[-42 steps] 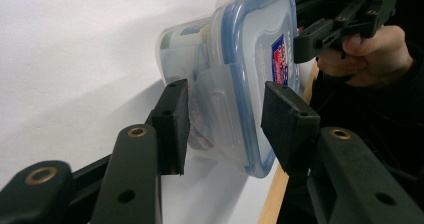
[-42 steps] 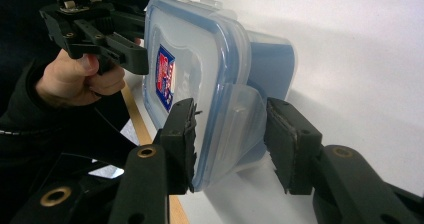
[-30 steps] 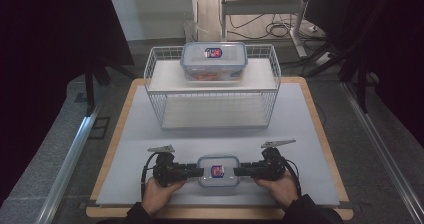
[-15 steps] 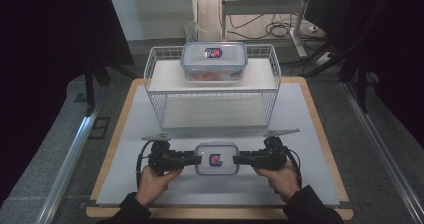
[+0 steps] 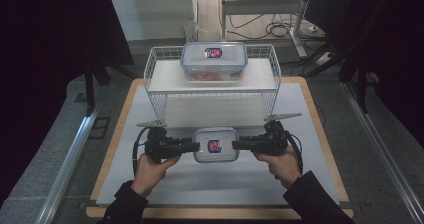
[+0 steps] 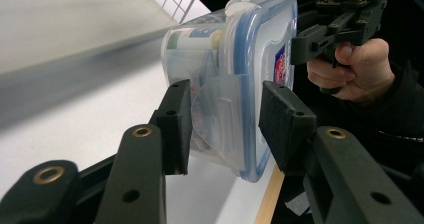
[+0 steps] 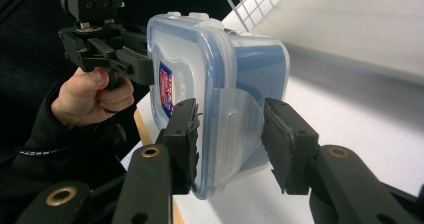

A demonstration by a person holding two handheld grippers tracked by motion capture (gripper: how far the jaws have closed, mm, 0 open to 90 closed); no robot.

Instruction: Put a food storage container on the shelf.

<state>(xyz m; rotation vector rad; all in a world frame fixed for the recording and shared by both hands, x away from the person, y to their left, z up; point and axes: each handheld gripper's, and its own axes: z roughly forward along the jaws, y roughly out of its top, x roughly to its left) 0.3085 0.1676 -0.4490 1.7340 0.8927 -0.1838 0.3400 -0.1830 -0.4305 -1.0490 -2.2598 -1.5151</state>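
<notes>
Container held between two grippers above the table

High view. Container point(image 5: 216, 145), a clear lidded box with a blue rim and a red-and-blue label on its lid, sits between the two grippers over the white table surface point(image 5: 310, 134), in front of the wire rack point(image 5: 150, 79). Left gripper point(image 5: 192, 145) grips its left end, right gripper point(image 5: 237, 145) its right end, each carried by one hand of the person. Both grippers lie level and point inward at each other. A second lidded box point(image 5: 214, 60) of the same kind stands on top of the rack, well apart from the held one. The table has a wooden edge point(image 5: 320, 119).

Left gripper view. The black jaws are clamped on the container point(image 6: 240, 74) at its near end, over the clear side latch point(image 6: 222, 109): one pad against the underside of the box, the other against the lid. The container shows clear of the white surface below it. The right gripper point(image 6: 300, 46) meets the far end.

Right gripper view. The jaws are likewise clamped on the container point(image 7: 250, 64), one pad on the lid, the other on the base, with the latch flap point(image 7: 237, 129) between them. The left gripper point(image 7: 145, 66) holds the opposite end, and a corner of the wire rack point(image 7: 255, 1) shows beyond
</notes>
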